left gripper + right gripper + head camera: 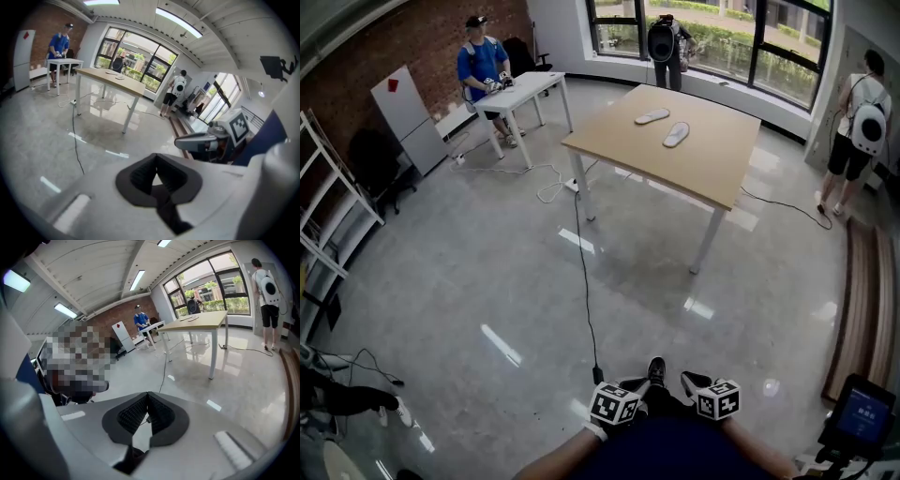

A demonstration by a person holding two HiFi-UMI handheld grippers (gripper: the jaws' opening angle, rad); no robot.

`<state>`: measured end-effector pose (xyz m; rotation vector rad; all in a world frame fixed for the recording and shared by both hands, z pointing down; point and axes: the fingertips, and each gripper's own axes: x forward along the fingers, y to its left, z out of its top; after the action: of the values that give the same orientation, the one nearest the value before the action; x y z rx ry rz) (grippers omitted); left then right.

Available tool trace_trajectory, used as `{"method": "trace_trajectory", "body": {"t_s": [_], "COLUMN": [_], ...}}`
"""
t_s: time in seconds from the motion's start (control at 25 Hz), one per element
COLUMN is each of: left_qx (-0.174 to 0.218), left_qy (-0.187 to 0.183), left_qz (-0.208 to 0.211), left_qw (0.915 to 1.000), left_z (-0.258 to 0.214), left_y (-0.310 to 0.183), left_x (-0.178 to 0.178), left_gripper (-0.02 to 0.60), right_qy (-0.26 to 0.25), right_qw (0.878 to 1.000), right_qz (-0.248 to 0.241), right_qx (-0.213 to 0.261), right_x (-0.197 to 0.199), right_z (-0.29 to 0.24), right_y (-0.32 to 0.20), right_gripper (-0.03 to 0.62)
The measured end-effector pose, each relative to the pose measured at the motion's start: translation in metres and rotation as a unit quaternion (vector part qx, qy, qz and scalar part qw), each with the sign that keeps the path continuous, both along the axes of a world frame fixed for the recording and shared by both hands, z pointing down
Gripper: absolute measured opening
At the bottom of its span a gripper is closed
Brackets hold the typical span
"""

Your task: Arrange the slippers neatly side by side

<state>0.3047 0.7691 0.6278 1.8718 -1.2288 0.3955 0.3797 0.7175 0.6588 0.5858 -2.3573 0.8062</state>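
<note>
While slippers (676,134) lie apart on table (712,173), left gripper (156,156), right gripper (147,394) closed (empty).

I get head view from high up, tilted steeply down, wooden table (694,173) with slippers (676,134) far ahead. Left gripper view low, facing table (101,75) from distance. Right gripper view low too, table (201,320) far off. All three share it.

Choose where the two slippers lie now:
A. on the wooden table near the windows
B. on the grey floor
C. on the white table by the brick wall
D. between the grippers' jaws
A: one slipper and the other slipper both rest on the wooden table, with a gap between them.
</note>
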Motion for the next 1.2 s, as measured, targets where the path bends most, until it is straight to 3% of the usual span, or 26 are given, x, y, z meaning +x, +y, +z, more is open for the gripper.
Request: {"method": "trace_trajectory", "body": {"t_s": [0.28,0.4,0.56,0.8,0.88,1.2], "left_qx": [-0.025,-0.037,-0.029,-0.042,-0.042,-0.030], "left_qy": [-0.028,-0.046,-0.069,-0.088,-0.098,-0.111], "left_qz": [-0.104,-0.100,-0.097,-0.123,-0.113,0.021], "left_qw": [0.9939,0.9932,0.9925,0.9876,0.9879,0.9931], "left_z": [0.002,-0.001,-0.035,-0.045,-0.041,-0.031], "left_y": [-0.022,-0.060,-0.133,-0.151,-0.163,-0.246], "left_x": [-0.052,-0.065,-0.064,-0.093,-0.098,-0.069], "left_gripper": [0.003,0.003,0.003,0.003,0.003,0.003], "right_qy": [-0.008,-0.026,-0.038,-0.055,-0.064,-0.080], "right_qw": [0.994,0.994,0.994,0.992,0.993,0.996], "right_qz": [-0.106,-0.106,-0.103,-0.113,-0.094,0.026], "right_qx": [-0.004,-0.008,-0.018,-0.024,-0.021,-0.011], "right_x": [-0.056,-0.081,-0.085,-0.106,-0.108,-0.075], "right_z": [0.010,0.005,-0.019,-0.025,-0.022,-0.010], "right_y": [-0.037,-0.088,-0.159,-0.175,-0.191,-0.261], "right_gripper": [0.011,0.011,0.011,0.011,0.011,0.011]}}
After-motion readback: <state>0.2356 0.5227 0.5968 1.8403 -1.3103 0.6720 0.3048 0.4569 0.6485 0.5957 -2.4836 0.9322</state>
